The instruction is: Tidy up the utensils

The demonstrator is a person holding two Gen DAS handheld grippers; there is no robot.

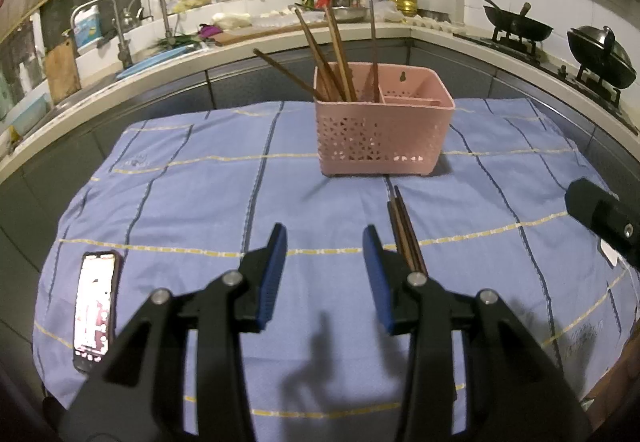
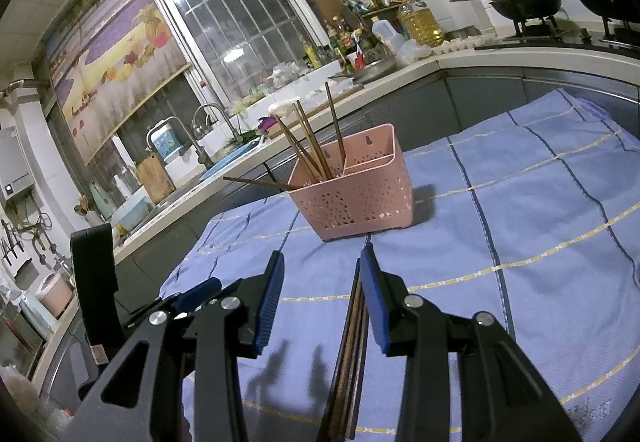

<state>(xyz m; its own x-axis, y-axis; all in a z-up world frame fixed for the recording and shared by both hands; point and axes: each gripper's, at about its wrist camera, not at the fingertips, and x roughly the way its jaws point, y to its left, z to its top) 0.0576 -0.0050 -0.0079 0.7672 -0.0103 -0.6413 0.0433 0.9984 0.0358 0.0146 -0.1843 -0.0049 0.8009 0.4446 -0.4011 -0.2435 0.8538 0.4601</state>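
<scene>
While several chopsticks already stand in the pink basket (image 1: 384, 130) at centre frame, both the left gripper (image 1: 325, 274) and the right gripper (image 2: 320, 302) hang released (nothing between the pads), so the next move is probably grasping the loose chopsticks (image 1: 404, 230) on the cloth.

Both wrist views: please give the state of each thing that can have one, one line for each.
left gripper: open, holds nothing.
right gripper: open, holds nothing.
pink basket: upright on the cloth, chopsticks in its larger compartment.
chopsticks in basket: standing, leaning apart.
loose chopsticks: lying together on the cloth.
phone: lying flat, screen lit.
</scene>
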